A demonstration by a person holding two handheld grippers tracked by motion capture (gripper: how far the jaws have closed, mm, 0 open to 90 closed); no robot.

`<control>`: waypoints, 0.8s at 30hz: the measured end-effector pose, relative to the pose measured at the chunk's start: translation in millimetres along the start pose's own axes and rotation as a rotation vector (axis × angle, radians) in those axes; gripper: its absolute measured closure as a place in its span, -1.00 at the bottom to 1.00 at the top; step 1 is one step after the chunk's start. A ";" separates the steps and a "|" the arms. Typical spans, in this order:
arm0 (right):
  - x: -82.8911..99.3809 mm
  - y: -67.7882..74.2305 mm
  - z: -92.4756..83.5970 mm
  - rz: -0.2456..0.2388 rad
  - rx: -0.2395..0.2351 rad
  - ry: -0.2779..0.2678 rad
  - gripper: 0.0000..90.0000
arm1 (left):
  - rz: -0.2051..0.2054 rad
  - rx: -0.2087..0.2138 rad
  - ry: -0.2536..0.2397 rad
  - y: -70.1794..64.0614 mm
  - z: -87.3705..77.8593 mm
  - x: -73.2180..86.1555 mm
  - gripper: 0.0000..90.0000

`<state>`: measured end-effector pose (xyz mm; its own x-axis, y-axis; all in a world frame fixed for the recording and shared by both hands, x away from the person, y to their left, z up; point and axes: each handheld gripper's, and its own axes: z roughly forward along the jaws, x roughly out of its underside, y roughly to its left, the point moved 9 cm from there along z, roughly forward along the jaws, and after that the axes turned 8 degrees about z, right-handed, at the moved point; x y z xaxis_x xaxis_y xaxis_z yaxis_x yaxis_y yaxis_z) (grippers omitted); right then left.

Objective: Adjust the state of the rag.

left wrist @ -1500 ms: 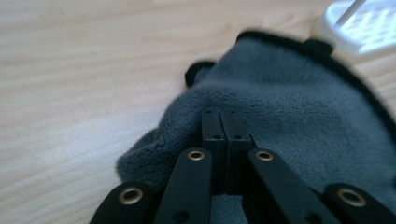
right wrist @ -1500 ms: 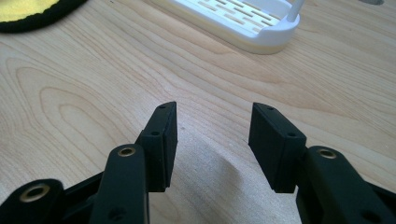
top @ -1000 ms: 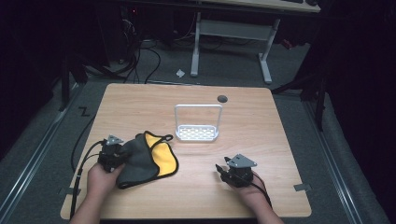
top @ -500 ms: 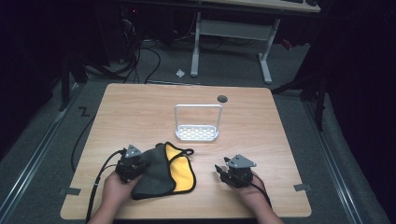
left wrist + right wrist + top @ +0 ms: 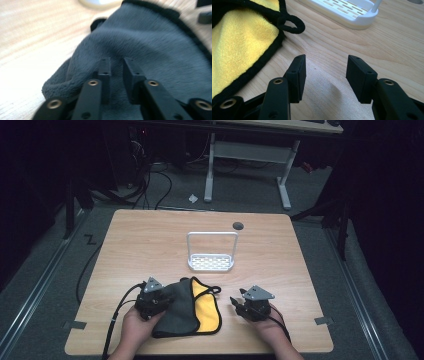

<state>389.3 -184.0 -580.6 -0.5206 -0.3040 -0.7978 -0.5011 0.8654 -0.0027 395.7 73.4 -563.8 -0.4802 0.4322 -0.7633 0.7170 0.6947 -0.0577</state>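
Cloth [image 5: 186,312] under left tongs [image 5: 116,66] — jaws just opening, nothing pinched

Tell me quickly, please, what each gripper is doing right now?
Left gripper: jaws have just been opening, a small gap between them, over the grey and yellow cloth, no longer pinching it.
Right gripper: open, holding nothing, over bare table.

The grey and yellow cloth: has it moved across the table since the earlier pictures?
Yes. The cloth has slid rightward along the table's near edge, now lying below the white rack, carried by the left gripper.
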 end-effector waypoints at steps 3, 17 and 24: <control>0.0 0.1 0.7 -0.001 -0.001 0.001 0.14 | 0.000 0.006 -0.026 -4.7 -5.9 -5.6 0.56; -0.8 3.8 1.0 -0.011 -0.010 0.000 0.11 | 0.046 0.095 -0.062 -62.0 10.1 -32.4 -0.30; -1.9 9.1 2.3 -0.013 -0.024 -0.002 0.09 | 0.080 0.031 0.027 -57.0 25.5 -23.5 0.13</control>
<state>387.3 -174.6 -580.5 -0.5128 -0.3141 -0.7990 -0.5240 0.8517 0.0015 379.0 9.1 -559.1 -0.4339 0.5011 -0.7488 0.7689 0.6392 -0.0177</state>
